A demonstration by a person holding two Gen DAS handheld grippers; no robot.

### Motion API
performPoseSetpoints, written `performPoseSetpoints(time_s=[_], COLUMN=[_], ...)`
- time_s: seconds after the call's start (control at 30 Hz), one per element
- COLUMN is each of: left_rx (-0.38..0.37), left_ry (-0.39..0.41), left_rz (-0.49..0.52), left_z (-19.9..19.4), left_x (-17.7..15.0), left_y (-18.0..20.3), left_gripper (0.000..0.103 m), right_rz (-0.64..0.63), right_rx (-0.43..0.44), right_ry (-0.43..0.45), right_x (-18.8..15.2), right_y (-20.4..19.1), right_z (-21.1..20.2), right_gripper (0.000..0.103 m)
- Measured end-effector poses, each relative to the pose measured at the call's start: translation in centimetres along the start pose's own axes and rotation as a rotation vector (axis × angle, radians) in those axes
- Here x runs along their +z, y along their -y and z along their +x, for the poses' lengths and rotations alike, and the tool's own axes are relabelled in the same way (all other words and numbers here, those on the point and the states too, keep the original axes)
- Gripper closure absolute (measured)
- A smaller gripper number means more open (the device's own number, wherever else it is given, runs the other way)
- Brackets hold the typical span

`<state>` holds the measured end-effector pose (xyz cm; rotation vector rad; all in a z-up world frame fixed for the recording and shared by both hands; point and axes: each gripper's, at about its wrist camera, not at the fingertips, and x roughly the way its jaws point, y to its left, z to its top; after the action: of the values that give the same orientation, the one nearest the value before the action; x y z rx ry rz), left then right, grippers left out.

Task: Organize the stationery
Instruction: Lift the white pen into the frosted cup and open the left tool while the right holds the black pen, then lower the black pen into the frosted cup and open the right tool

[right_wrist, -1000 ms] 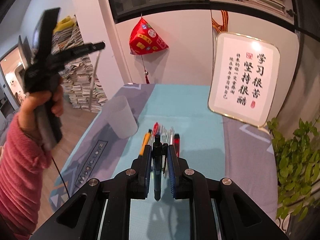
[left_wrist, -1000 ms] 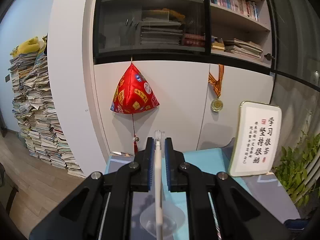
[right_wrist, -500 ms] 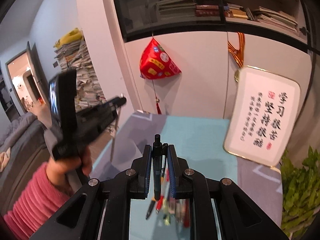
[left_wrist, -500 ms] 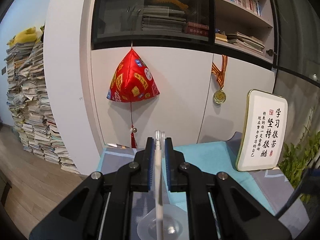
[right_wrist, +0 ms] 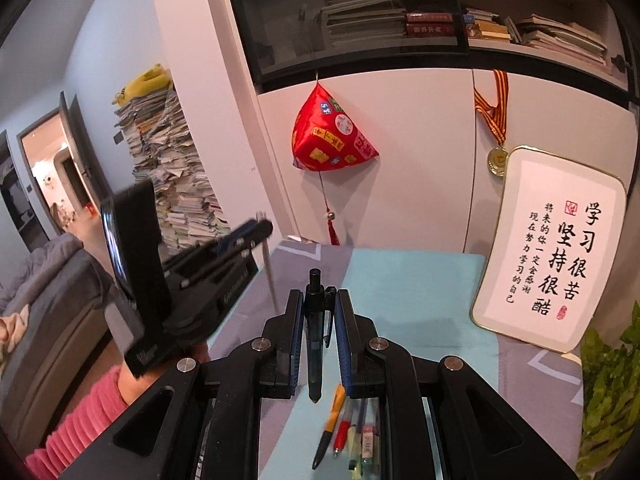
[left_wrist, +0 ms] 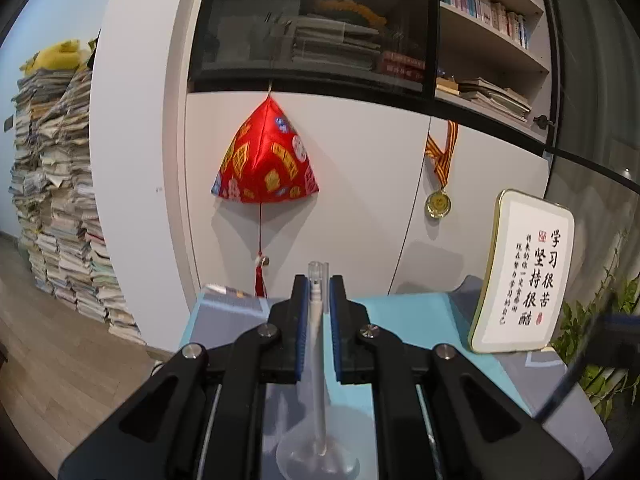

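Pens: left tool (left_wrist: 319, 300) clamps clear pen (left_wrist: 316, 360) upright, cup (left_wrist: 316, 456) below it. Right tool (right_wrist: 318, 320) clamps black pen (right_wrist: 315, 332); loose pens (right_wrist: 348, 436) lie beneath on table (right_wrist: 412, 292).

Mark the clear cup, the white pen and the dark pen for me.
clear cup (left_wrist: 316, 458), left wrist view, on its rim below the pen.
white pen (left_wrist: 316, 344), left wrist view, on the mid barrel between the tongs.
dark pen (right_wrist: 315, 344), right wrist view, on the barrel between the tongs.

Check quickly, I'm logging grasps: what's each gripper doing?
Left gripper: shut on the clear pen.
Right gripper: shut on the dark pen.
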<state>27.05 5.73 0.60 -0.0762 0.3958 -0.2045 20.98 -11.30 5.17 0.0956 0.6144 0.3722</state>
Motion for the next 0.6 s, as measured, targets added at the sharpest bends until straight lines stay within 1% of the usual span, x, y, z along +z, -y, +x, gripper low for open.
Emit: performPoseSetpoints(time_s=[0.17, 0.33, 0.47, 0.6], left_rx=[-0.002, -0.013, -0.026, -0.028], left_ry=[0.001, -0.023, -0.044, -0.06], left_rz=[-0.02, -0.022, -0.041, -0.048], left_z=[-1.6, -3.1, -4.0, -4.8], left_x=[-1.1, -1.7, -2.4, -3.0], left_y=[-0.6, -0.4, -0.6, -0.8], left_gripper=[0.095, 0.095, 0.095, 0.095], right_rz=[0.012, 0.023, 0.016, 0.025], right_rx=[0.022, 0.047, 0.042, 0.054], right_ry=[0.004, 0.004, 0.011, 0.013], right_x=[0.3, 0.8, 1.3, 1.9], right_y=[-0.2, -0.7, -1.2, -1.8], right_z=[0.8, 1.7, 2.6, 3.3], right_gripper=[0.087, 0.087, 0.087, 0.087])
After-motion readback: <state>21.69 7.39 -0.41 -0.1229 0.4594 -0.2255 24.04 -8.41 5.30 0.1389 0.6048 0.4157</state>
